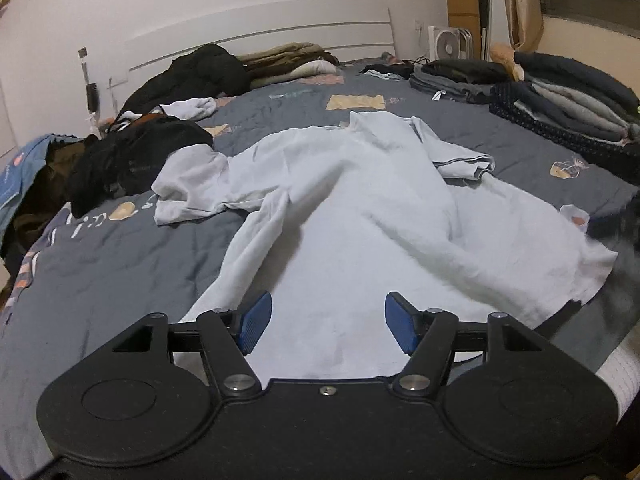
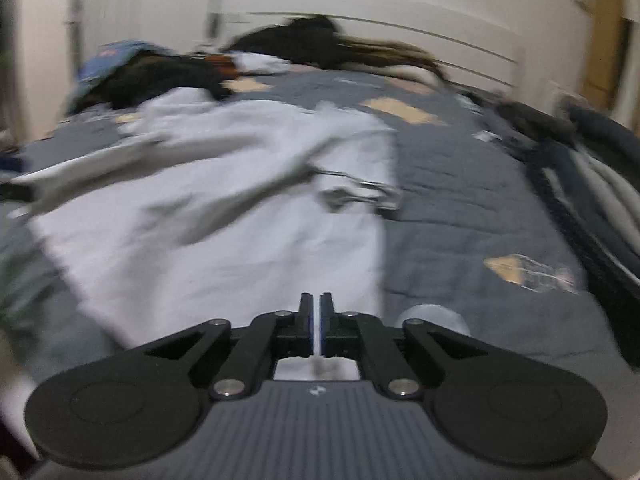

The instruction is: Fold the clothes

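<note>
Pale blue shirt (image 1: 340, 208): left tongs (image 1: 328, 322) agape above, right tongs (image 2: 316, 320) pinching its hem.

The shirt (image 1: 352, 216) is pale blue, plain; the bed cover (image 1: 120, 264) is slate grey with tan patches; the left tongs (image 1: 328, 322) are black with blue pads; the folded stack (image 1: 568, 108) is navy and grey.

Both wrist views face the headboard (image 1: 260, 36), sharing the shirt (image 1: 340, 208).

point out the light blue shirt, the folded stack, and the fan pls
light blue shirt (image 1: 360, 208): left wrist view, middle of its body.
folded stack (image 1: 576, 100): left wrist view, grey layers.
fan (image 1: 445, 43): left wrist view, round grille.
</note>
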`<state>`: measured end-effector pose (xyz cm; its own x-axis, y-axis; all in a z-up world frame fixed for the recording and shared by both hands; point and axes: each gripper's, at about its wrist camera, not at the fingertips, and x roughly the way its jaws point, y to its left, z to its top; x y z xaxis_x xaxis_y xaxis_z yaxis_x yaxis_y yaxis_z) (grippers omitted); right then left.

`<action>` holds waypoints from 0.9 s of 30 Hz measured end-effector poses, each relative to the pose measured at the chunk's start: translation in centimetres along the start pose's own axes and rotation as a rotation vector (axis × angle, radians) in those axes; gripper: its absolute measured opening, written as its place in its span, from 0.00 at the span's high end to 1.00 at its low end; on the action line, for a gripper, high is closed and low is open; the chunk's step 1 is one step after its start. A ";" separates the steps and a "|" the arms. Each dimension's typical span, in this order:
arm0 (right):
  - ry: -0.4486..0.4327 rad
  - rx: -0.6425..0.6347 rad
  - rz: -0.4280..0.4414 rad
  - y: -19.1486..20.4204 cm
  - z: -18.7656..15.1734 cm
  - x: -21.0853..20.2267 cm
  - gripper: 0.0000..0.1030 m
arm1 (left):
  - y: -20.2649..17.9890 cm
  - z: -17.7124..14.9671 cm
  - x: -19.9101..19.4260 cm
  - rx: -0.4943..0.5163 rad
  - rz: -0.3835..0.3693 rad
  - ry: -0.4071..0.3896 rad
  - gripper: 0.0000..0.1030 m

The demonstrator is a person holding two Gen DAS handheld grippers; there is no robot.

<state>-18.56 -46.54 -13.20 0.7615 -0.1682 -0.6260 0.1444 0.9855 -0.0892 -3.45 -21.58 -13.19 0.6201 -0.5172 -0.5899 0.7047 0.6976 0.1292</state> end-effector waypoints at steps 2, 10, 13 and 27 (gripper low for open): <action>-0.010 -0.118 0.068 2.5 -0.2 0.1 0.80 | -0.1 0.0 -0.1 0.009 -0.008 -0.003 0.39; -0.009 -0.277 0.134 6.3 -0.7 1.2 0.48 | 0.2 -0.3 -0.1 0.008 -0.005 0.010 0.39; 0.009 -0.248 0.145 6.0 -0.5 2.0 0.49 | 0.6 -0.5 -0.2 -0.001 -0.007 0.008 0.39; -0.145 0.065 0.147 2.1 3.5 0.5 0.99 | -1.0 -2.0 0.0 0.125 0.000 0.028 0.23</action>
<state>-15.71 -44.64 -10.97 0.8599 -0.0285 -0.5097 0.0618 0.9969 0.0484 -4.84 -21.33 -14.95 0.6118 -0.5018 -0.6115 0.7432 0.6295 0.2269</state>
